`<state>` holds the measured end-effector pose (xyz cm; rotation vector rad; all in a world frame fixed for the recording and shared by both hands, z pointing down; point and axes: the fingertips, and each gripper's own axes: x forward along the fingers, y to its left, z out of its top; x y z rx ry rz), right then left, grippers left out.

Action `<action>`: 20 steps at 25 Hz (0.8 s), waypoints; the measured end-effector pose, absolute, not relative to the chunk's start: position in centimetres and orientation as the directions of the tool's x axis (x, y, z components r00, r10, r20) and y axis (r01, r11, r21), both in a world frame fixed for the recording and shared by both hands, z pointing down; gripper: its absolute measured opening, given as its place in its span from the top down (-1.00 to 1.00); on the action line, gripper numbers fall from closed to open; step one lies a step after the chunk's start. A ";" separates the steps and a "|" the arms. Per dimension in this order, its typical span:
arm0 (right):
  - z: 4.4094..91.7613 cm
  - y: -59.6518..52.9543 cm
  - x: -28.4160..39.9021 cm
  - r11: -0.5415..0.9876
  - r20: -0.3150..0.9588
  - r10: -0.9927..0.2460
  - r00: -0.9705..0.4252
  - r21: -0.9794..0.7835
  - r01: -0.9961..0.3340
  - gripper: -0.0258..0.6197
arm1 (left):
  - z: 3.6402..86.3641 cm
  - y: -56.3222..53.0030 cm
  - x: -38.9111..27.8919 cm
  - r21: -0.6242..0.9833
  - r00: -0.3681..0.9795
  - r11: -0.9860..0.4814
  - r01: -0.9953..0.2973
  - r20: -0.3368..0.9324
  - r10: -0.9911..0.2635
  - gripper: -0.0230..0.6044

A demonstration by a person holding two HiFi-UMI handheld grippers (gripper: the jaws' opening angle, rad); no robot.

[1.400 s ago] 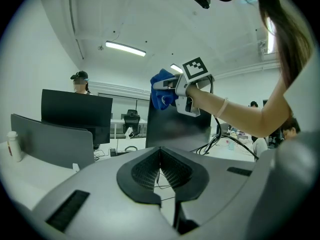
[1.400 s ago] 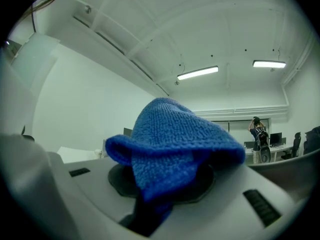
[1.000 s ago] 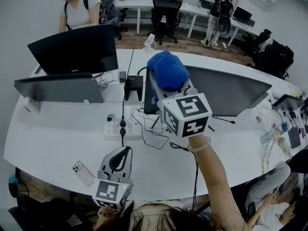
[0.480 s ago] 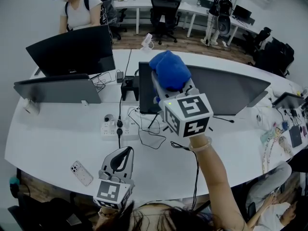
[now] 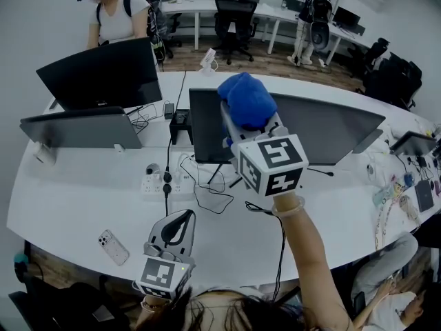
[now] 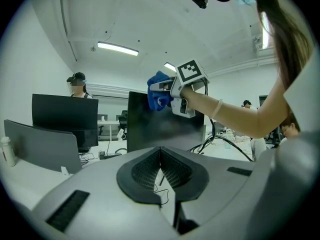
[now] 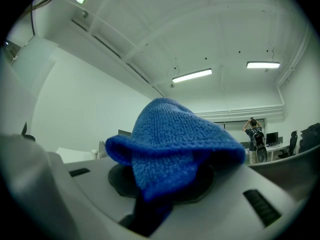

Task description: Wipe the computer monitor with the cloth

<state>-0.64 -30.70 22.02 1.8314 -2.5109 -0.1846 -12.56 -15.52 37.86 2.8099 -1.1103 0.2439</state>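
Fingers of the right gripper (image 5: 242,124) pinch the blue cloth (image 5: 247,98), which is bunched over their tips at the top edge of the computer monitor (image 5: 324,126). Over the last second the cloth seems to have slid slightly right along that edge, though head movement may explain part of it; wiping looks under way. Open screen runs on rightward, and its left edge is near. The left gripper (image 5: 176,227) has its fingers pressed together on nothing, low over the desk (image 5: 83,198), apart from the cables (image 5: 207,192)
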 end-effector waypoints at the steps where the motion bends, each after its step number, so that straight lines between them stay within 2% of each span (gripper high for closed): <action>1: 22.0 -30.7 -0.4 0.304 -0.049 -0.949 -0.310 0.109 -0.946 0.61 | 37.9 -15.5 -12.4 0.042 0.719 -0.726 -0.686 0.191 -0.668 0.90; 20: 21.5 -28.9 4.1 0.324 -0.067 -0.941 -0.331 0.099 -0.941 0.61 | 38.1 -12.8 -7.7 -0.001 0.706 -0.720 -0.694 0.195 -0.681 0.90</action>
